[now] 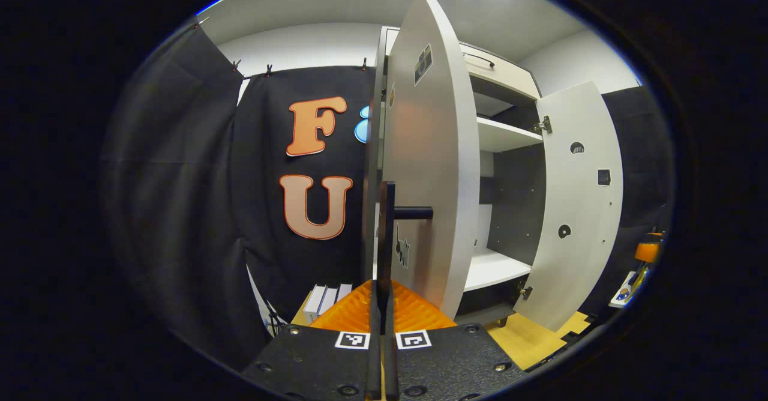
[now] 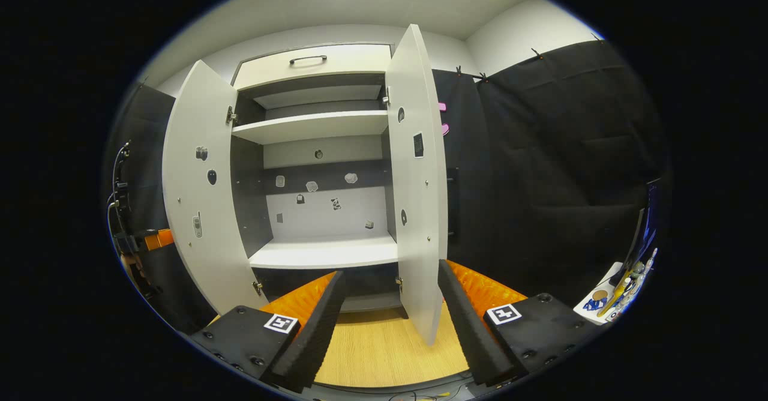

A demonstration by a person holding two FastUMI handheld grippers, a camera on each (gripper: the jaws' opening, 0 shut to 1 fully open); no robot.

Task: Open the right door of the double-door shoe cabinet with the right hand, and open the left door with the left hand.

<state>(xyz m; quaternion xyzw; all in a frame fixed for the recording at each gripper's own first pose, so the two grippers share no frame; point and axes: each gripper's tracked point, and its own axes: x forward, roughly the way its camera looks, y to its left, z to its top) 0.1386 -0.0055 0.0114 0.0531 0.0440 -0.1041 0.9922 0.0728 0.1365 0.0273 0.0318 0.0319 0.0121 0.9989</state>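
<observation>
The white shoe cabinet (image 2: 324,251) stands with both doors swung open. In the left gripper view the left door (image 1: 420,149) is seen nearly edge-on, and its dark bar handle (image 1: 386,221) rises from between my left gripper's fingers. My left gripper (image 1: 382,287) is shut on that handle. The right door (image 1: 579,209) hangs open farther off. In the right gripper view my right gripper (image 2: 390,272) is open with its fingers wide apart. The lower edge of the right door (image 2: 417,179) hangs between them, touching neither finger. The left door (image 2: 198,197) stands open at the left.
A shut drawer with a dark handle (image 2: 309,60) tops the cabinet. Inside are white shelves with small stickers on the back wall. The floor in front is light wood (image 2: 372,347). White boxes (image 1: 324,302) lie by the left cloth wall. A small stand with clutter (image 2: 612,299) is at the right.
</observation>
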